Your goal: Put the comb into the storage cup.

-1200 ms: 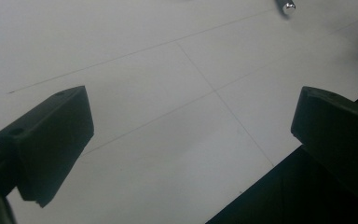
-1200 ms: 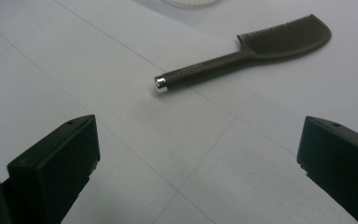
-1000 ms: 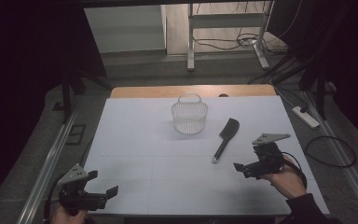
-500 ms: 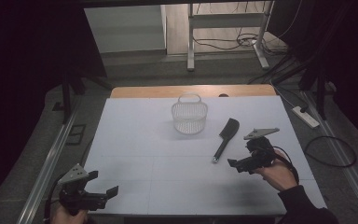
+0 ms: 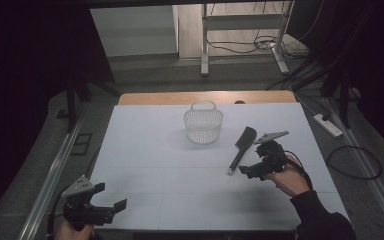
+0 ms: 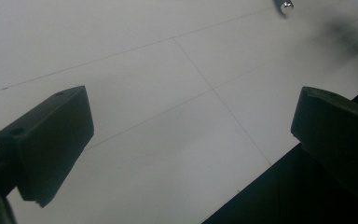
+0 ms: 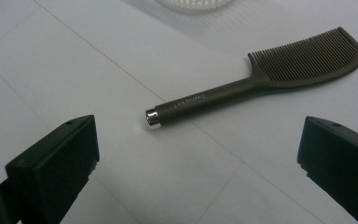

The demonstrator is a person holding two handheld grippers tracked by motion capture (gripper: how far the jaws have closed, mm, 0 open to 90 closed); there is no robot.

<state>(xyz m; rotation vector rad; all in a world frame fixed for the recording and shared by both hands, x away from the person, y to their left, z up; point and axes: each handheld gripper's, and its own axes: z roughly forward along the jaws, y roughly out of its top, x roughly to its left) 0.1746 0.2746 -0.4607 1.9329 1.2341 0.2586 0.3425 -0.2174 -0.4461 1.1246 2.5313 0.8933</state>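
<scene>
Right gripper (image 5: 247,171), jaws wide, near a dark plastic handled comb (image 7: 256,84) — best to straddle its slim handle squarely before closing.

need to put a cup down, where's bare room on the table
Free: the wide stretch between the basket and the left gripper, and the near middle. Crowded: the right, where the comb lies beside the right gripper.

table (image 5: 145,150): white top | on it: comb (image 5: 241,146), basket (image 5: 203,125)
</scene>
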